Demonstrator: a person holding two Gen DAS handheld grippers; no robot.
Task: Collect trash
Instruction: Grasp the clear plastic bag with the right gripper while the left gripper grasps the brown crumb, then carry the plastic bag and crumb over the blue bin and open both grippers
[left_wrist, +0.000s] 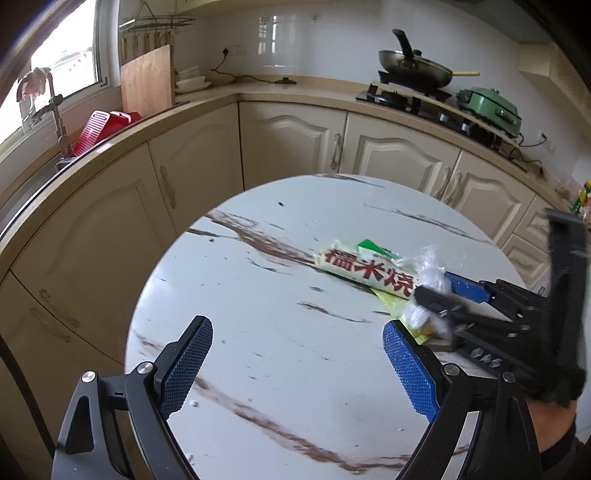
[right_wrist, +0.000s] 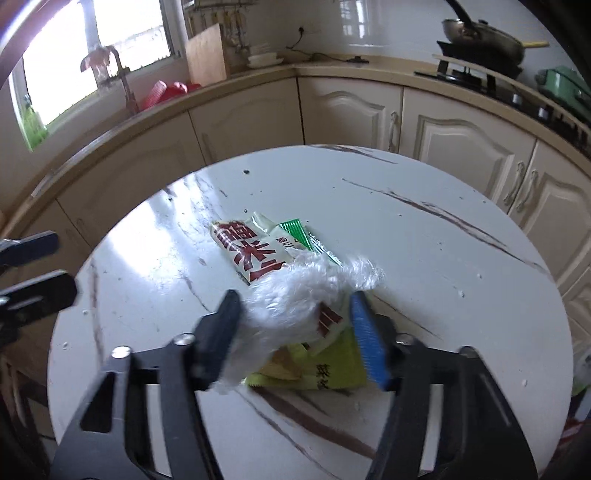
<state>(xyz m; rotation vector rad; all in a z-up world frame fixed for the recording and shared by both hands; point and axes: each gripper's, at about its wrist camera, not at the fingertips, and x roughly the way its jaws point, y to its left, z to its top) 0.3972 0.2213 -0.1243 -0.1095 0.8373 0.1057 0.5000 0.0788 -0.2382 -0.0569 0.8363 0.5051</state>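
Crumpled clear plastic (right_wrist: 295, 295) sits pinched between the right tongs (right_wrist: 295, 332) — left tongs (left_wrist: 295, 369) gape empty.

We read three large red Chinese characters, 糯米烧, on the cream snack wrapper (left_wrist: 364, 267) lying near the middle of the round table (left_wrist: 258, 314). Dark characters on the yellow-green packet (right_wrist: 332, 369) beneath it are too blurred to read.

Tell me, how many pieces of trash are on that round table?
4, possibly more underneath: a crumpled clear plastic between the right gripper's fingers, a white wrapper with red characters, a green-and-white packet behind it, a yellow-green packet nearest.
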